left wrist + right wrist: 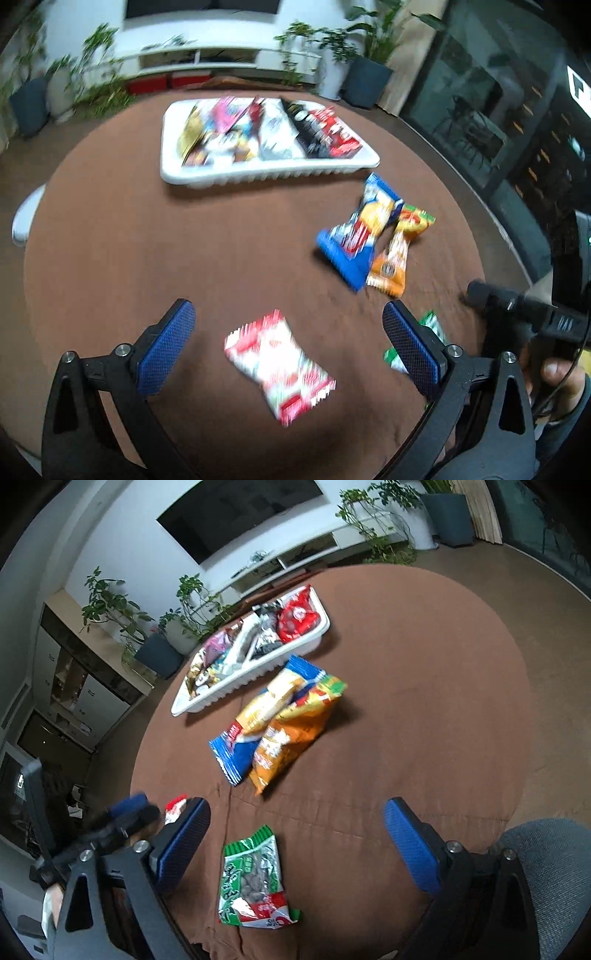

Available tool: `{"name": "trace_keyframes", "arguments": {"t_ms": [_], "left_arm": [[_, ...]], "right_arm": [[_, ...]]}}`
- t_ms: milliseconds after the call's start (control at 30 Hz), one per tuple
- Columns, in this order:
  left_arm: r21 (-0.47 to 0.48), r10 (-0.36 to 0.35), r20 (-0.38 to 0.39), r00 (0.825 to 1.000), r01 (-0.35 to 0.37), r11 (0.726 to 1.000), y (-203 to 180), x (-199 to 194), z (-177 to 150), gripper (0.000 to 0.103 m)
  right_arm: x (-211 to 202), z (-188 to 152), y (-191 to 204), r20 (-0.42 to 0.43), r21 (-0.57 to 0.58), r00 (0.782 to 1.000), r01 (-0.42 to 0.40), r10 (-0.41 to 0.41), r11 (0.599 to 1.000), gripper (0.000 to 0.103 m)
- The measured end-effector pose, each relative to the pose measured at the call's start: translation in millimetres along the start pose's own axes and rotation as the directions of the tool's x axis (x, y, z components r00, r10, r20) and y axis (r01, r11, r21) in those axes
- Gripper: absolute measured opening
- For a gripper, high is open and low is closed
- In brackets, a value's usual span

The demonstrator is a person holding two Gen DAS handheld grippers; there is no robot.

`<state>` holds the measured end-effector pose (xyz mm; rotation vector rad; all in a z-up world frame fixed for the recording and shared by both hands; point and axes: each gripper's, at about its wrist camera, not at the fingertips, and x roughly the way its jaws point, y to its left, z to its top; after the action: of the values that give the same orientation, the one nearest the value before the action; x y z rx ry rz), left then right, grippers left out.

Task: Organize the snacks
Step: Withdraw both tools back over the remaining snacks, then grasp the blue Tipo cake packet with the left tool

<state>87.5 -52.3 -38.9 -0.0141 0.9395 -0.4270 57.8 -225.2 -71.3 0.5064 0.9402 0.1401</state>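
A red-and-white snack packet lies flat on the brown tablecloth, between the blue pads of my left gripper, which is open and clear of it. My right gripper is also open, and a green packet lies on the cloth between its fingers, untouched. In the left wrist view the green packet is mostly hidden behind a finger. A blue packet and an orange packet lie overlapped mid-table. Behind them a white tray holds several packets.
The round table has a brown cloth cover. A white chair stands at its left edge. Grey fabric fills the lower right of the right wrist view. Potted plants and a white TV console line the far wall.
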Motion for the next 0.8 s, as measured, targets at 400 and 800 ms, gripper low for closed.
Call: {"name": "trace_keyframes", "arguments": {"t_ms": [400, 800], "left_arm": [[0.354, 0.065, -0.152, 0.986, -0.007, 0.935, -68.2, 82.6, 87.3, 0.088], [0.424, 0.132, -0.247, 0.96, -0.016, 0.906, -74.2, 140.9, 100.1, 0.076]], "right_arm": [[0.7, 2.6, -10.7, 0.003, 0.017, 1.0, 0.008, -0.009, 1.0, 0.09], [9.2, 5.1, -15.0, -0.021, 0.027, 1.0, 0.009, -0.008, 1.0, 0.09]]}}
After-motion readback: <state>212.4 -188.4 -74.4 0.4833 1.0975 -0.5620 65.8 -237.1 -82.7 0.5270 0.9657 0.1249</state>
